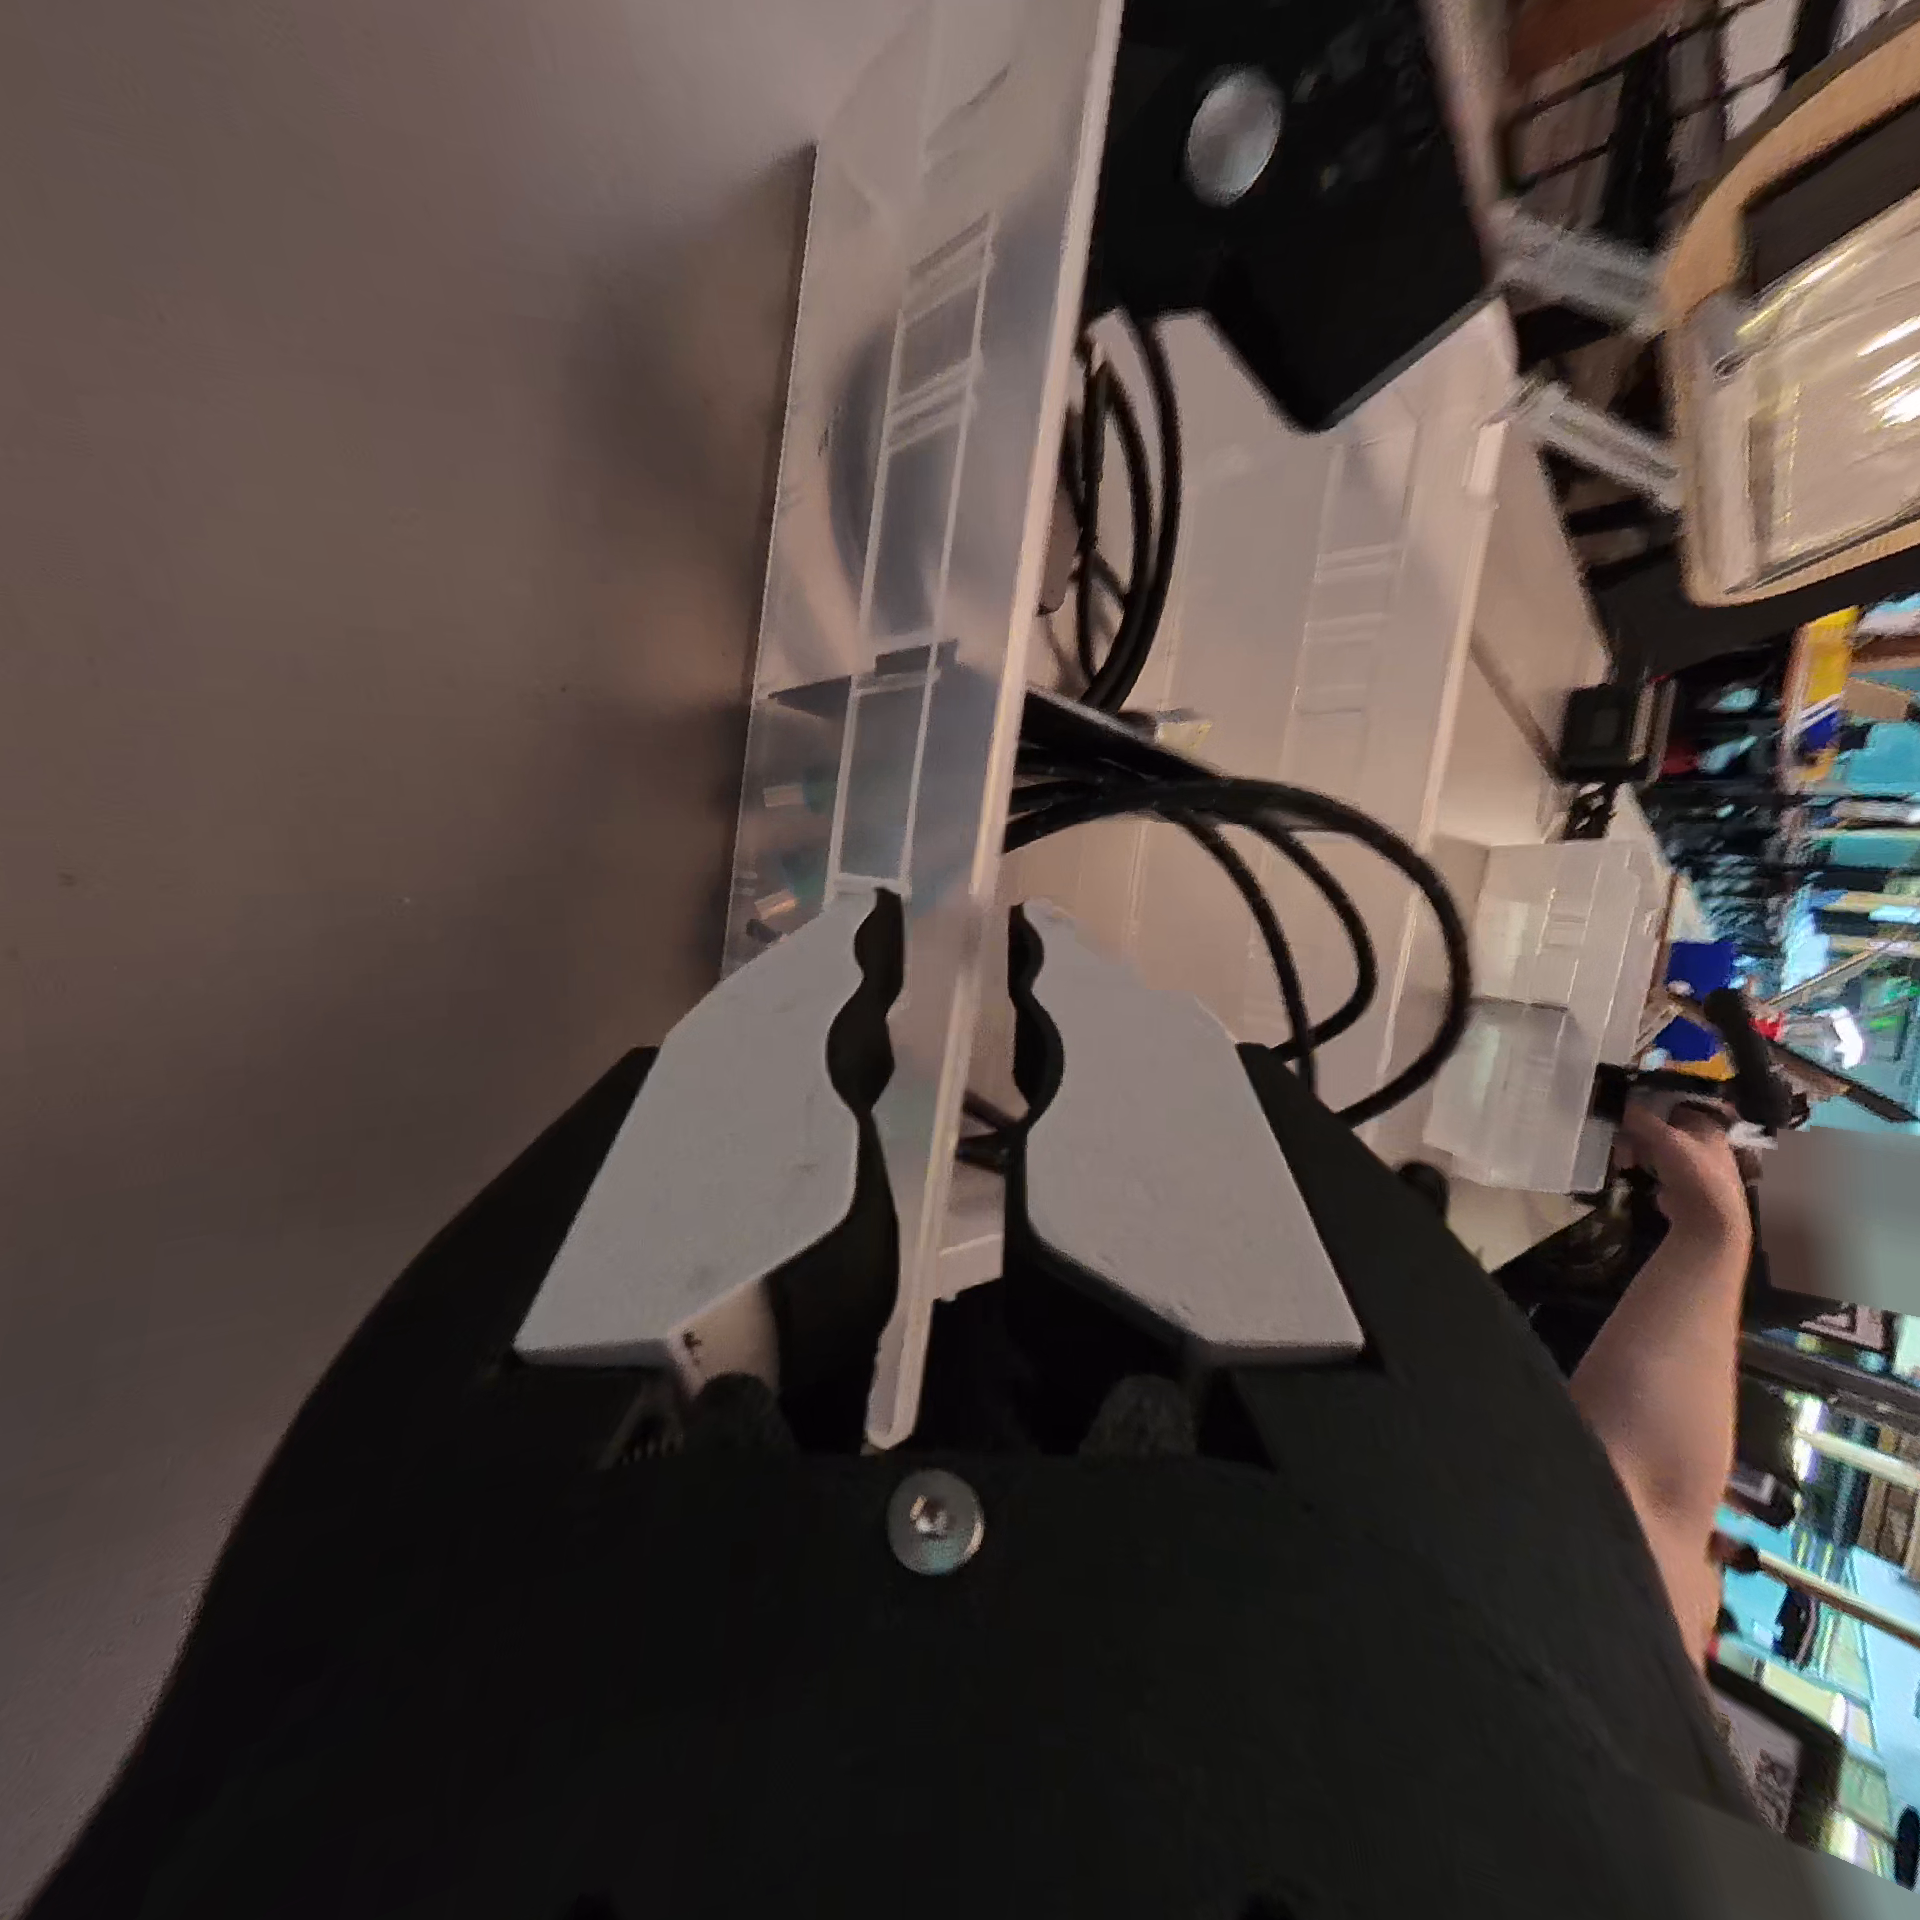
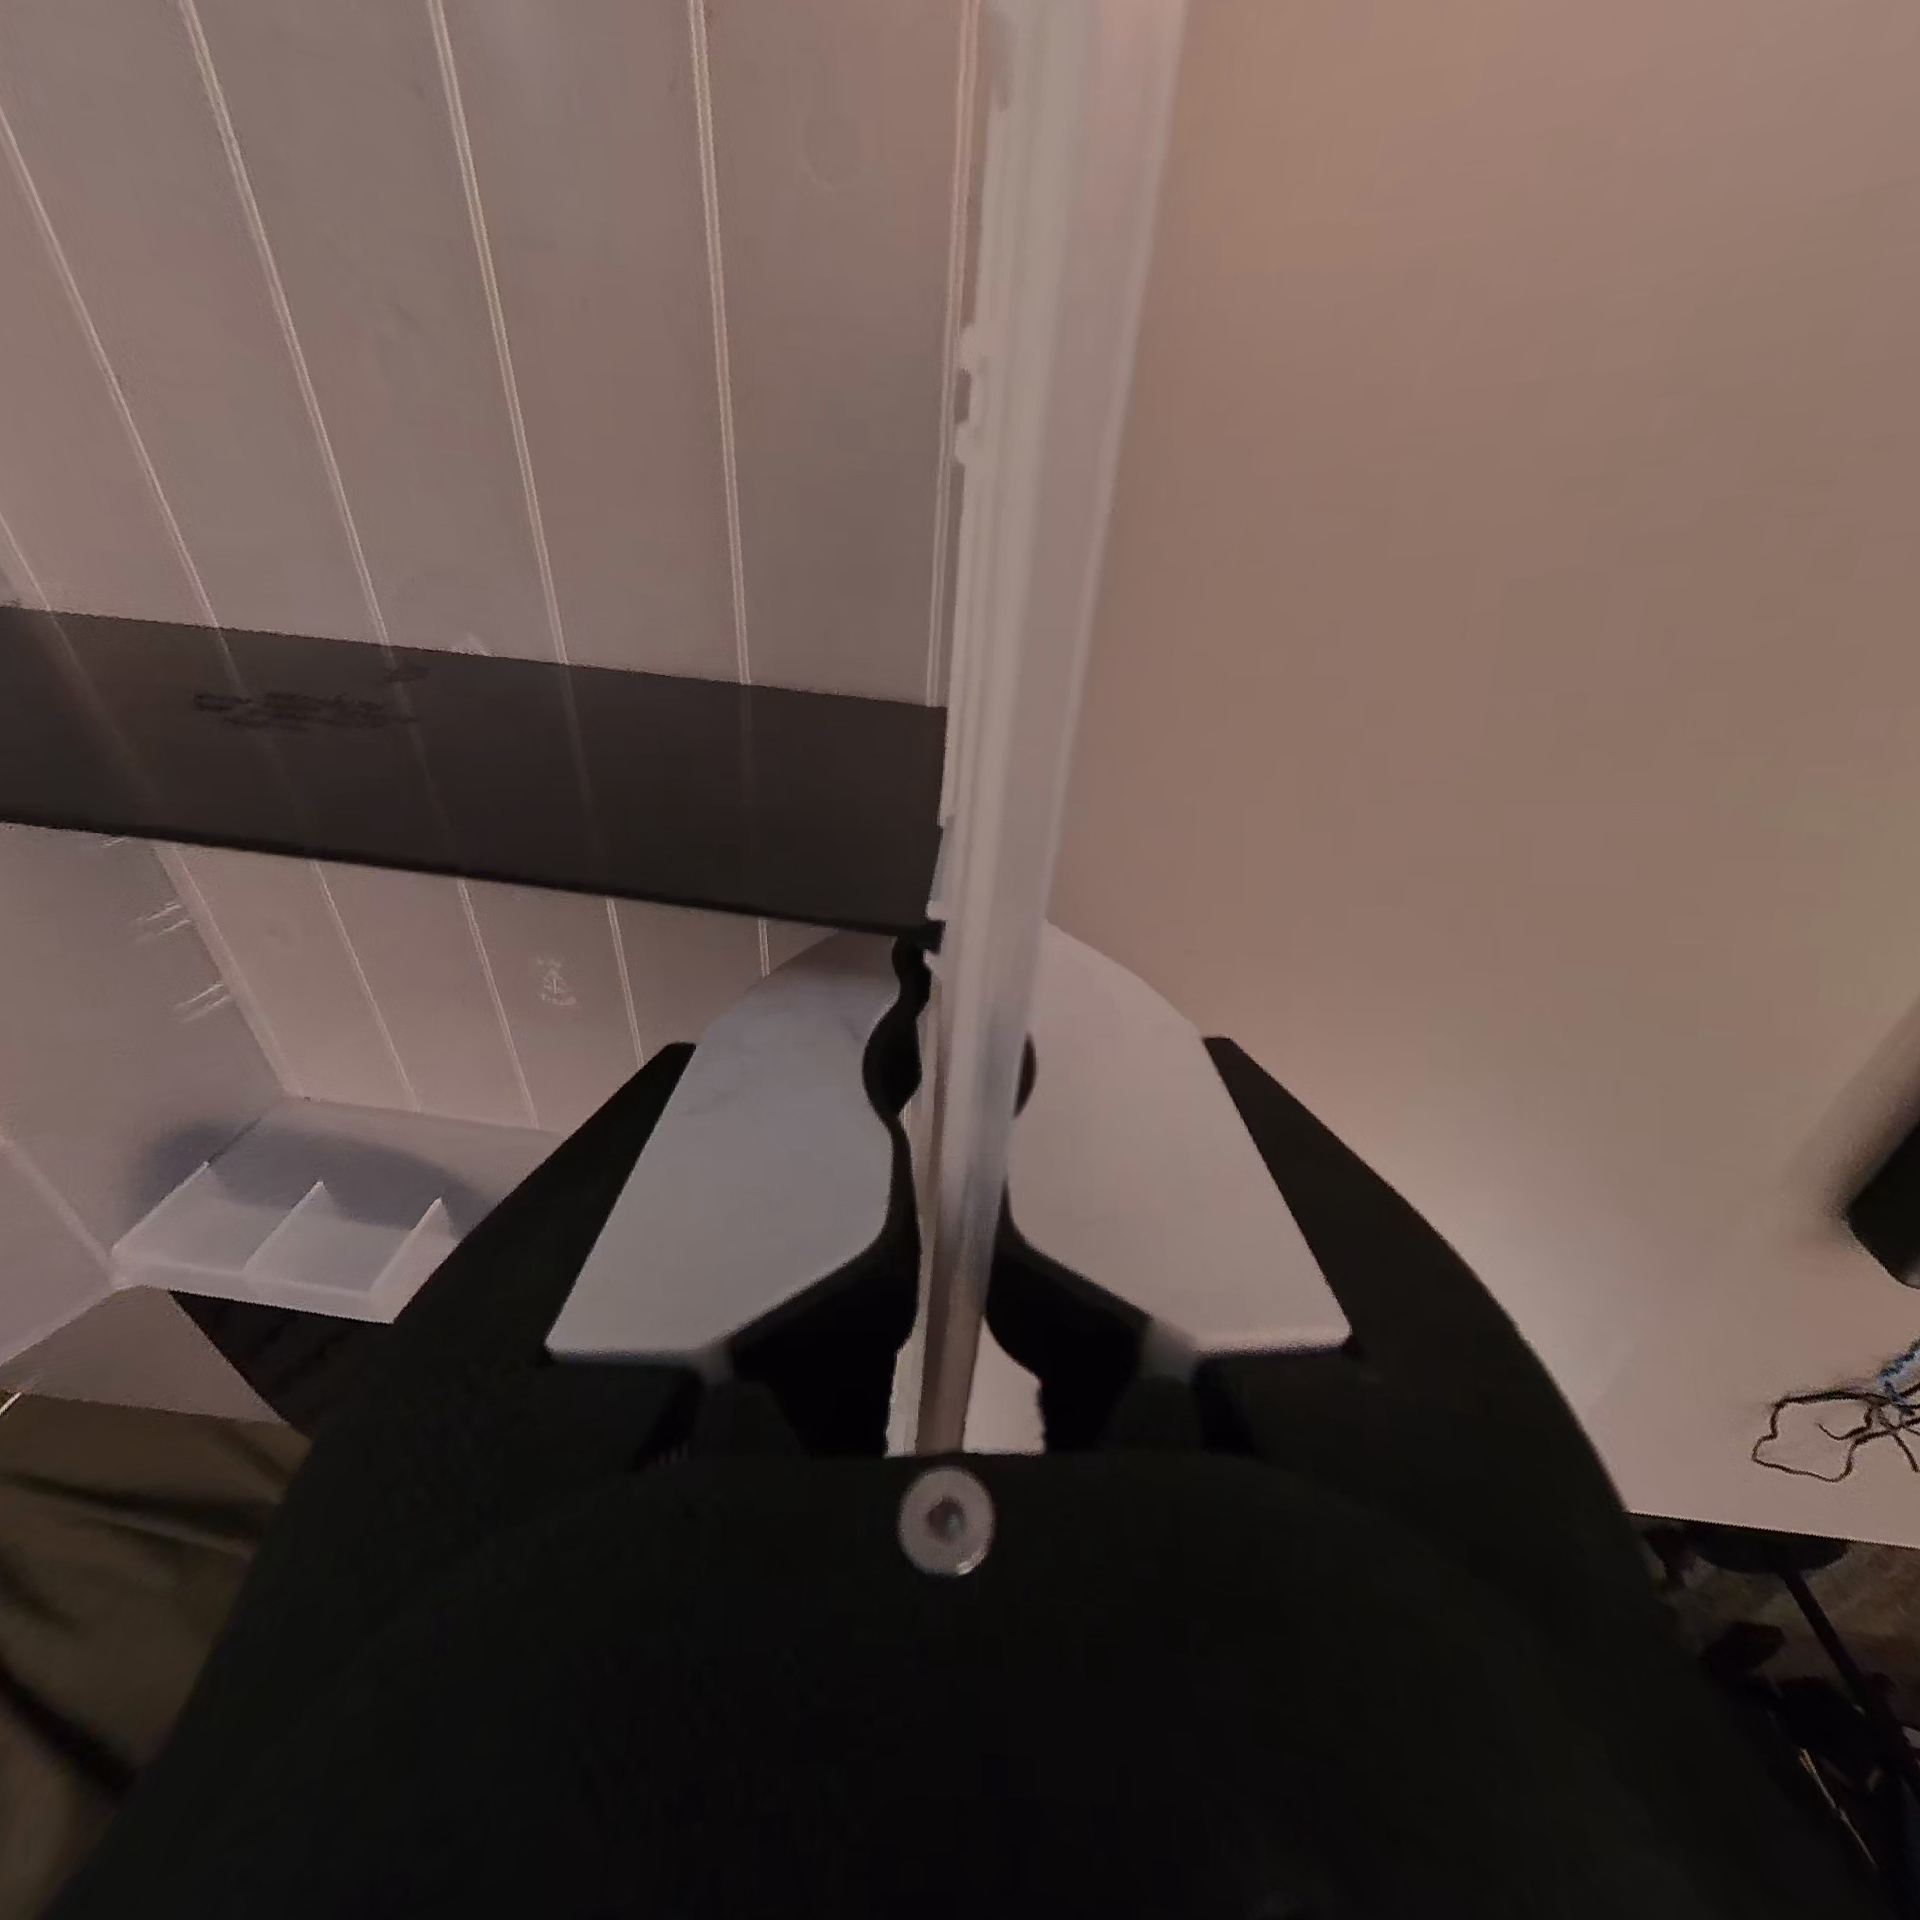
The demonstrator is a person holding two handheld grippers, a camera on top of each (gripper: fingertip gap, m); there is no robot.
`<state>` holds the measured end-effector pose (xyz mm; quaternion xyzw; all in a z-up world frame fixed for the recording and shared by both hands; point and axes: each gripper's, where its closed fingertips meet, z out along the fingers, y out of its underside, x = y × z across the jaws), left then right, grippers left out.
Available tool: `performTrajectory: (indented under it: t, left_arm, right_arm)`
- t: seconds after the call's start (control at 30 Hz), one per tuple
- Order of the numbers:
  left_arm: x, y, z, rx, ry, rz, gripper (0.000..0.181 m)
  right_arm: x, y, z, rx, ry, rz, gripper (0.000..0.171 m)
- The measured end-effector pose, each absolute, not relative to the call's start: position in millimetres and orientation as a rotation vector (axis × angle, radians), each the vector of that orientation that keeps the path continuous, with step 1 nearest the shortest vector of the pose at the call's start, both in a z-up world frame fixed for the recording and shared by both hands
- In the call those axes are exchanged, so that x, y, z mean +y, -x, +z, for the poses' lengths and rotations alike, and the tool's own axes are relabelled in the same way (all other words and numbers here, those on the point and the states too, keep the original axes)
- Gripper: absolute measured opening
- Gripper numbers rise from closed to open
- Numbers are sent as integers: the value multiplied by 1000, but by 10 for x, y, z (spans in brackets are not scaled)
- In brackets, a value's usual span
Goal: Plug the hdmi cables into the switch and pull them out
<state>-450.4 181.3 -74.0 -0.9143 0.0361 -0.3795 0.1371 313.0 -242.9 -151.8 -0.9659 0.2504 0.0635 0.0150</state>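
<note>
1. The black HDMI cables (image 1: 1340, 831) lie inside a translucent white plastic box, just right of its upright wall (image 1: 935, 468). Several black plug ends are bunched together right against that wall. None is plugged into anything that can be seen.
2. The plugs' long axes run crosswise to the wall, and their tips point at it. The cords trail away from the wall and curve back in loose loops.
3. The black box-shaped switch with a round silver button (image 1: 1382, 270) sits farther along the wall on the cable side, apart from the plugs. Its ports are not visible.
4. The left gripper (image 1: 951, 925) straddles the wall's near end. Its grey fingers appear pressed onto both faces, pinching the wall, not a cable.
5. The right gripper (image 2: 971, 997) likewise pinches a translucent edge, probably part of the same box (image 2: 1049, 416). Left of that edge a flat black strip (image 2: 468, 769) shows behind a ribbed panel. It cannot be told what the strip is.
6. Likely risks:
   - The thin plastic could flex or slip from the pads if the grips are uneven.
   - Tilting the box could send the loose plugs and switch sliding.
   - The looped cords could snag when a plug is drawn out.
</note>
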Motion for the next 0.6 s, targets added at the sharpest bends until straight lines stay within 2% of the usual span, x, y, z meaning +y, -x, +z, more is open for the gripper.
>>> performTrajectory:
  t: [0.1,0.2,0.27,0.4,0.47,0.53,0.6]
  left_arm:
    - [1916,4567,-398,66,2466,-1115,11]
    - [1985,4600,4,143,2278,-1036,20]
    - [2043,4541,293,233,2123,-986,25]
    - [2174,4244,606,434,1899,-806,54]
    - [2242,4028,529,533,1888,-675,83]
    - [2355,3868,340,619,1940,-478,102]
    - [2499,3725,152,641,1994,-313,105]
  right_arm:
    - [-2439,-3213,-1490,761,2990,120,22]
    - [-2372,-3337,-1343,723,2913,12,31]
    - [-2309,-3413,-1153,693,2839,-59,32]
    - [-2173,-3561,-631,594,2659,-280,35]
    - [-2074,-3576,-316,528,2544,-399,36]
    - [-1917,-3526,48,432,2381,-514,40]
    - [-1734,-3364,449,321,2188,-592,40]
